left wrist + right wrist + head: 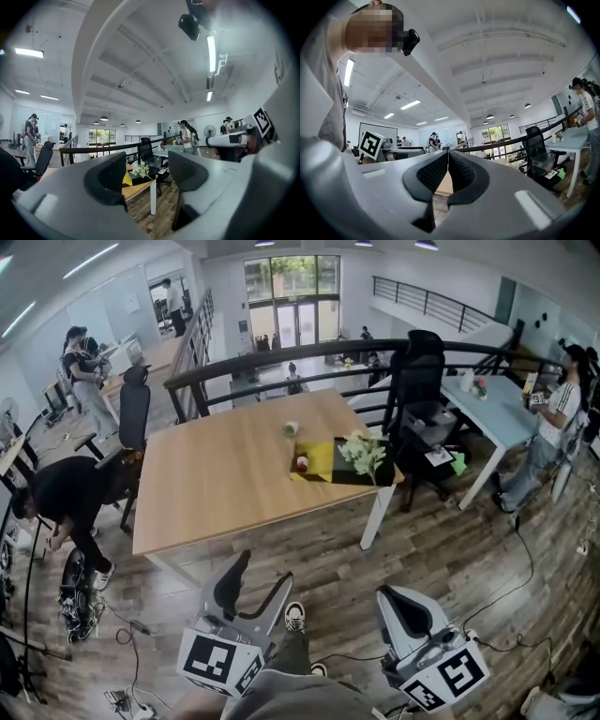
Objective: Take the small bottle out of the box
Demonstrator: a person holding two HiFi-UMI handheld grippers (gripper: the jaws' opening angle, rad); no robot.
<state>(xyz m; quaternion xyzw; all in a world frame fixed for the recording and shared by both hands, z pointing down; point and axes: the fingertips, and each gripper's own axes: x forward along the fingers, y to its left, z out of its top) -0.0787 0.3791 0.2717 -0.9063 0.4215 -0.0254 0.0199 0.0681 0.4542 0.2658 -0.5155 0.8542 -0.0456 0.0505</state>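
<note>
On the far right part of the wooden table (pixel 216 484) lies an open yellow and black box (pixel 319 454). In its yellow half stands a small bottle (pixel 302 463) with a red top, and white flowers (pixel 364 454) lie over its black half. Both grippers are low in the head view, well short of the table. My left gripper (pixel 264 570) is open with nothing between its jaws; in the left gripper view (pixel 149 173) the box (pixel 126 179) and flowers (pixel 140 169) show far off through the gap. My right gripper (pixel 389 596) (pixel 448 157) is shut and empty.
A small white cup (pixel 291 428) stands on the table behind the box. Black office chairs (pixel 134 409) (pixel 417 371) flank the table, a dark railing (pixel 281 357) runs behind it, and a pale blue table (pixel 497 409) is at the right. People stand around. Cables (pixel 131 652) lie on the wooden floor.
</note>
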